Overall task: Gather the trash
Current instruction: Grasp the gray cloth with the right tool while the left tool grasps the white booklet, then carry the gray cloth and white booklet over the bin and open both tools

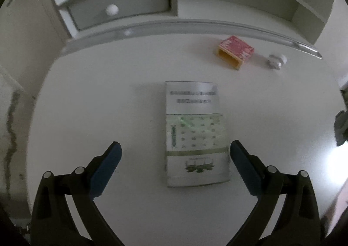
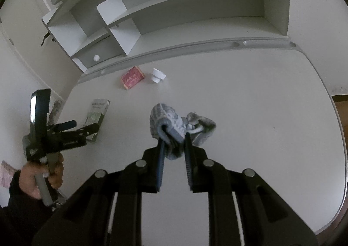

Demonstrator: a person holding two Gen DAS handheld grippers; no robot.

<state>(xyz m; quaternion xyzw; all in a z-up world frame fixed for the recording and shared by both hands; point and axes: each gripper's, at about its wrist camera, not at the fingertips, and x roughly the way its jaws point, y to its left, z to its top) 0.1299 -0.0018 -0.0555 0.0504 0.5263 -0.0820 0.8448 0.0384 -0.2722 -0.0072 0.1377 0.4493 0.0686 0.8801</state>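
My left gripper (image 1: 175,148) is open, its fingers either side of a white and green leaflet-like flat box (image 1: 195,135) lying on the white desk (image 1: 87,93). A red box (image 1: 236,51) and a small white jar (image 1: 276,61) lie further back. My right gripper (image 2: 175,137) is shut on a grey knitted cloth (image 2: 167,122) held just over the desk. In the right wrist view the left gripper (image 2: 84,127) hovers over the flat box (image 2: 97,111), with the red box (image 2: 132,77) and white jar (image 2: 157,75) behind.
A white shelf unit (image 2: 174,13) with a small drawer (image 1: 117,4) stands along the back of the desk. A wall is at the left. The desk's rounded front edge (image 2: 341,137) runs at the right.
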